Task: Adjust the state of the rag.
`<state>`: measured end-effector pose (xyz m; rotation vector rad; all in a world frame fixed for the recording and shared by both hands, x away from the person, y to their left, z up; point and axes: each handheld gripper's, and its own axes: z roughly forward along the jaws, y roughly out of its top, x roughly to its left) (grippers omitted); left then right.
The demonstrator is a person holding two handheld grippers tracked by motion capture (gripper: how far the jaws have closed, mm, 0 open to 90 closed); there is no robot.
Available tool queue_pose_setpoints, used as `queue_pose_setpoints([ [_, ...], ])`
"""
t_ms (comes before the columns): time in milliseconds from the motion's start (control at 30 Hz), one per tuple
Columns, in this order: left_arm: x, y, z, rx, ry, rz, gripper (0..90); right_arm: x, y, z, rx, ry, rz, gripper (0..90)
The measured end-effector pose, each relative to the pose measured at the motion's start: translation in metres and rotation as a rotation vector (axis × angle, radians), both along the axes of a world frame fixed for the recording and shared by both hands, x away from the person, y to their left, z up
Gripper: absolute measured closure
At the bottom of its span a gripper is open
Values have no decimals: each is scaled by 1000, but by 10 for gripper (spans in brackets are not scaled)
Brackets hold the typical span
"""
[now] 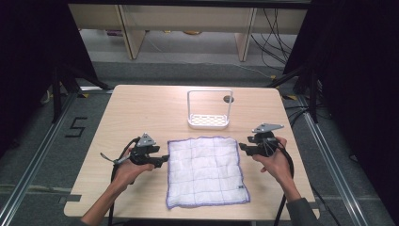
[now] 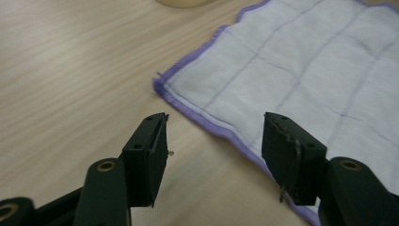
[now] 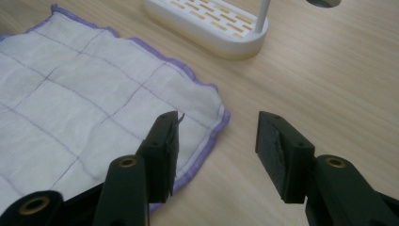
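High view first: a white cloth [image 1: 206, 172] with a purple hem and a faint grid of purple stitching lies spread flat on the wooden table [image 1: 141, 108], towards the person's side and roughly centred between the two hands. The left gripper [image 1: 162, 160] sits just beside the cloth's left edge, near its far left corner, held in the left hand [image 1: 129, 169]; the right gripper [image 1: 243, 148] sits just off the far right corner, held in the right hand [image 1: 273, 162]. Each points inward at the cloth, and neither touches it from what this view shows.

Left gripper view: the jaws stand wide apart with nothing between them. The cloth [image 2: 301, 75] lies ahead and to the right, its hemmed corner pointing towards the gap; the right jaw overlaps the hem in the picture, the left one is over bare wood.

Right gripper view: here too the jaws are spread wide and grip nothing. The cloth [image 3: 84, 108] fills the left half, its corner (slightly lifted and wrinkled at the hem) lying just ahead of the left jaw, while the right jaw is over bare table.

Beyond the cloth, a white rack [image 1: 209, 110] with a slotted base and a tall thin frame stands upright, apart from the cloth's far edge.
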<state>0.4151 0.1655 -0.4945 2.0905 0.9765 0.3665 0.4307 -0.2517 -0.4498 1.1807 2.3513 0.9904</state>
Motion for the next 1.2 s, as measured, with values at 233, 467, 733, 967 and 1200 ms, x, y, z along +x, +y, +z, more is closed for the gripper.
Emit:
queue_pose_setpoints([
  [233,27,-8,0,0,-4,19,388,37,20,-16,-24,24,17,502],
  [467,47,-18,-1,-5,12,2,385,50,31,-26,-55,93,21,500],
  [733,51,-28,-10,34,22,-14,393,61,34,-34,-80,99,24,506],
  [967,54,-30,-16,47,13,-36,493,64,39,-43,-73,94,20,523],
  [1200,53,-33,-17,49,1,-91,752,65,41,-45,-90,107,39,652],
])
